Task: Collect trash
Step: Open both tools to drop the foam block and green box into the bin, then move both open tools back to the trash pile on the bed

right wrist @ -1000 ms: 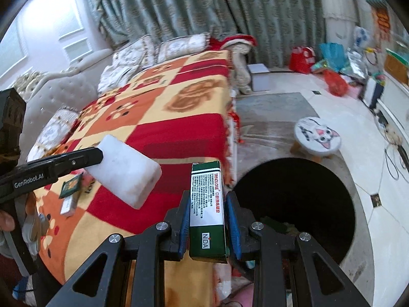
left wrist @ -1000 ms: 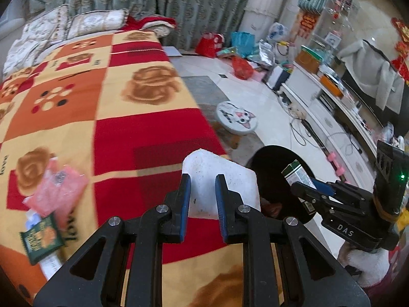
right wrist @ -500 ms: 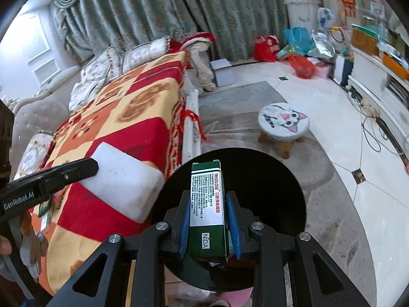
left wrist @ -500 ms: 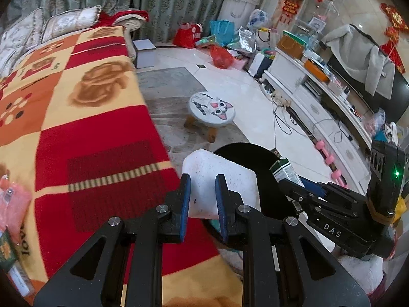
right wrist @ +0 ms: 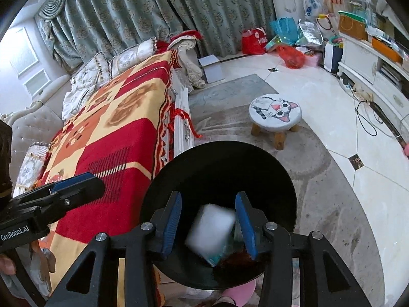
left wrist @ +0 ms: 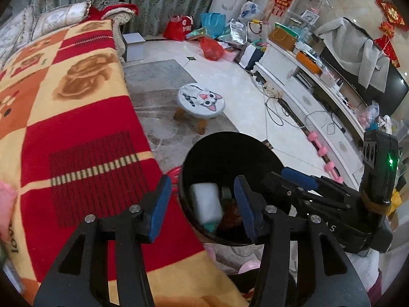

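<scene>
Now the drop step is in hand: two items have just been released over the bin (left wrist: 230, 153), which stands on the floor against the bed (left wrist: 76, 128) edge. The white block (left wrist: 206, 202) is seen blurred inside the bin, apparently falling; the green box (left wrist: 226, 192) is barely visible beside it. Left gripper (left wrist: 202, 204) is held over the bin's near rim, jaws standing wide, just opened, nothing between the pads. Right gripper (right wrist: 209, 217) is likewise parted over the bin mouth, jaws just opened, empty; the block (right wrist: 209, 227) shows below them. Next move, as judged: both grippers to be taken back across the bed for remaining litter, which is out of view here. Against the earlier frames: block and box were clamped then, and both grippers have been carried from above the bed to above the bin.
</scene>
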`<state>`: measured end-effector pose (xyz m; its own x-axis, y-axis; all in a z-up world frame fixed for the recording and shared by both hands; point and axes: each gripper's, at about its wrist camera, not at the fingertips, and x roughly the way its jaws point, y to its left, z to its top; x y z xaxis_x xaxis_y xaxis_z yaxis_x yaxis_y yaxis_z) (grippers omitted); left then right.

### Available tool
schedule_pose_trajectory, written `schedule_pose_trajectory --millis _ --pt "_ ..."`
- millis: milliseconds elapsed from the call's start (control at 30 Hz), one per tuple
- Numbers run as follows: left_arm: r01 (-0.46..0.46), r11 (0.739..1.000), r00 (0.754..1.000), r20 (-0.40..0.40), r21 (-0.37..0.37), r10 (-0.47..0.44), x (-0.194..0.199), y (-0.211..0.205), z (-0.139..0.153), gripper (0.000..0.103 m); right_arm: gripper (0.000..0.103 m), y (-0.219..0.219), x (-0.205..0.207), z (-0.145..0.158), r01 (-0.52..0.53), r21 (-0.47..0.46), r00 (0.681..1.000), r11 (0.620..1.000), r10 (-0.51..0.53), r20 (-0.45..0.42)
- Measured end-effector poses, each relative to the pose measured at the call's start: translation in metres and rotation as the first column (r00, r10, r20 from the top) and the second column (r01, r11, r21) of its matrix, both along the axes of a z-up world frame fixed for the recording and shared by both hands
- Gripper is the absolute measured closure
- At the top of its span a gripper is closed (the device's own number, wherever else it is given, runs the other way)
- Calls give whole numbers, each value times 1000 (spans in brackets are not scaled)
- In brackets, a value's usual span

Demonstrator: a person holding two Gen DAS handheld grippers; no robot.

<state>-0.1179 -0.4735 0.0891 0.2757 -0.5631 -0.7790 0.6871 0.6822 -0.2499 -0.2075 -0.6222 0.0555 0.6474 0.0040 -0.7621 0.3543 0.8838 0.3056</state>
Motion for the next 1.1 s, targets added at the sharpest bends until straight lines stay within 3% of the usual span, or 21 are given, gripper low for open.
schedule_pose_trajectory --millis 333,467,533,1100 --pt "-66 997 997 53 33 64 -2 33 5 53 60 29 3 3 -47 -5 999 999 47 -3" --pt "-99 994 993 66 41 96 -1 51 8 53 50 47 9 9 -81 -6 997 997 81 4" --pt "-119 992 991 72 44 115 2 64 9 53 41 59 12 12 -107 -10 994 994 107 7" --pt "-285 949 956 110 131 272 23 212 6 53 36 173 54 11 -345 -5 938 938 345 -18"
